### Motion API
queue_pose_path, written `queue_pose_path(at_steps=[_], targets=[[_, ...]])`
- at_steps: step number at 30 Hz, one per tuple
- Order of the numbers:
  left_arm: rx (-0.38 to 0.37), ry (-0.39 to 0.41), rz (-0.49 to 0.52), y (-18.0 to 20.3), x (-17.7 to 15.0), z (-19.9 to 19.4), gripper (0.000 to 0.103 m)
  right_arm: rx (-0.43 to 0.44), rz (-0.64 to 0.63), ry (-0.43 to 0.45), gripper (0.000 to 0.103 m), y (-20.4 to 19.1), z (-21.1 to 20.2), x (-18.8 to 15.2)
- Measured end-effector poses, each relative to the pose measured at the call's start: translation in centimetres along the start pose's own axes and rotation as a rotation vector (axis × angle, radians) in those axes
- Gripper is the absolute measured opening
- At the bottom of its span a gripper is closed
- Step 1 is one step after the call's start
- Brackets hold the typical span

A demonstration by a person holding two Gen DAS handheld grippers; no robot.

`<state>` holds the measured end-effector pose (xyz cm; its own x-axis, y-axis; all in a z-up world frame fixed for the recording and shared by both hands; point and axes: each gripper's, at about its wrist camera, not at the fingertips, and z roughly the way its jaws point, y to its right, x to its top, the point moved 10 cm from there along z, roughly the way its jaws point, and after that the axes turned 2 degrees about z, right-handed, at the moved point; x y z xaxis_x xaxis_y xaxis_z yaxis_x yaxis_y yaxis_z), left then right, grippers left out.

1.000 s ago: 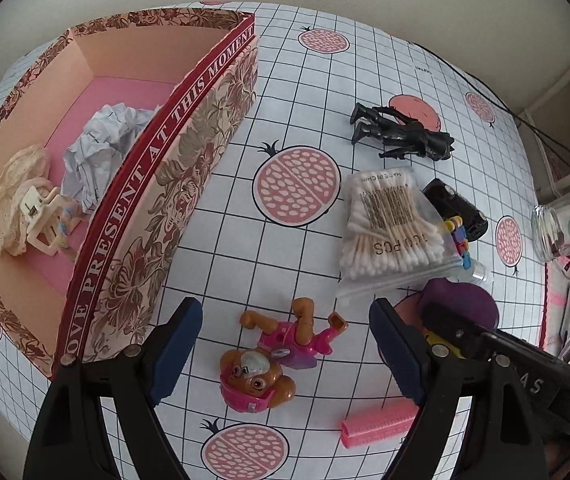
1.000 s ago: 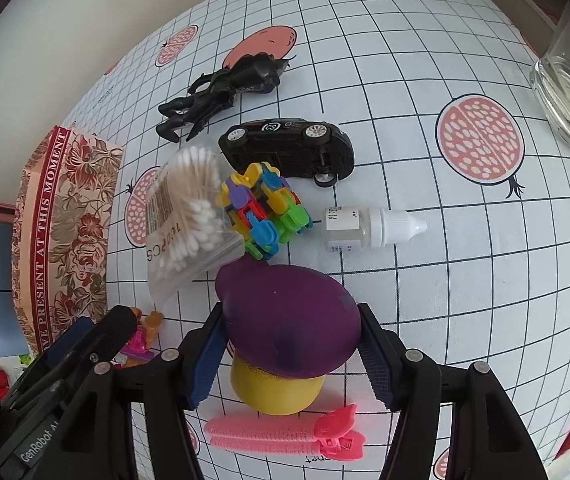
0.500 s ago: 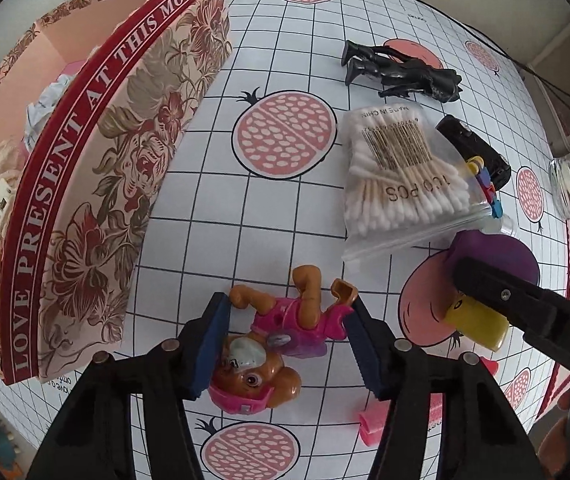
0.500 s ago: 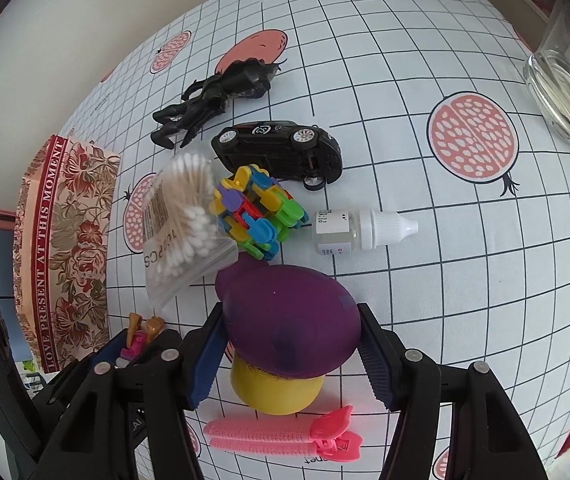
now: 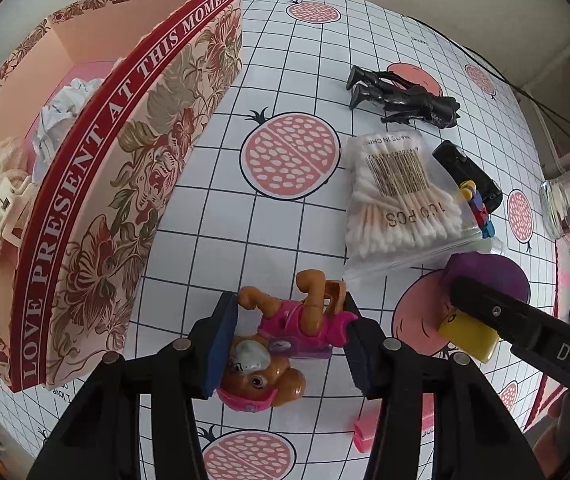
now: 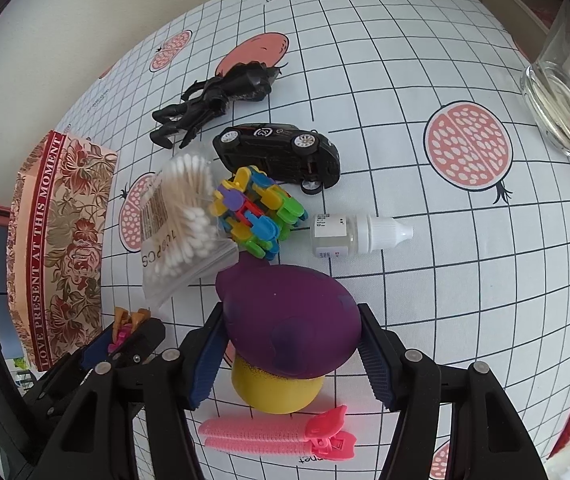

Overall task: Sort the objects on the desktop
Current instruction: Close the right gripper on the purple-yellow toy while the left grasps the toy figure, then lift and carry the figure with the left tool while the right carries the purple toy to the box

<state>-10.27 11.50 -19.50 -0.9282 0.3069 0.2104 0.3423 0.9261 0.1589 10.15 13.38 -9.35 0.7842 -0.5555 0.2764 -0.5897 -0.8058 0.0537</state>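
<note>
Left tongs: left gripper (image 5: 289,342) points steeply down over the puppy figure (image 5: 281,344); its jaws have just been closing and the blue pads now press the toy's pink body from both sides.
Right tongs: right gripper (image 6: 291,346) is clamped on the purple-capped mushroom toy (image 6: 289,328), pads against the sides of the cap, yellow stem below.
Puppy figure: lies on its back on the gridded tablecloth (image 5: 213,216), just beside the floral gift box (image 5: 117,184).
Gift box: open-topped, holding crumpled white paper (image 5: 65,112) and a cream hair claw (image 5: 13,196).
Pink comb clip (image 6: 281,436): flat on the cloth, close under the mushroom's stem.
Cotton swab bag (image 6: 183,220): leaning against the colourful block cluster (image 6: 259,214), touching the mushroom cap's edge.
Dropper bottle (image 6: 355,236): on its side, near the blocks.
Black toy car (image 6: 279,152): tipped on its side behind the blocks.
Black action figure (image 6: 217,100): lying beyond the car.
Glass mug (image 6: 565,92): at the far right edge.
</note>
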Motion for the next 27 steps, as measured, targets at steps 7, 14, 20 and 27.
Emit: queue_pose_path(at_steps=[7,14,20,27], targets=[[-0.061,0.056,-0.033,0.3,1.6,-2.2,0.031,0.049,-0.03,0.087,0.065,-1.1,-2.8,2.0],[-0.092,0.098,-0.061,0.6,2.8,-3.3,0.031,0.099,-0.066,0.175,0.065,-2.5,-6.1,4.2],[-0.12,0.17,-0.077,0.4,4.1,-5.5,0.031,0.133,-0.095,0.242,0.065,-4.8,-8.2,5.0],[-0.154,0.306,-0.113,-0.5,6.2,-10.3,0.031,0.199,-0.14,0.334,0.065,-7.5,-11.7,5.2]])
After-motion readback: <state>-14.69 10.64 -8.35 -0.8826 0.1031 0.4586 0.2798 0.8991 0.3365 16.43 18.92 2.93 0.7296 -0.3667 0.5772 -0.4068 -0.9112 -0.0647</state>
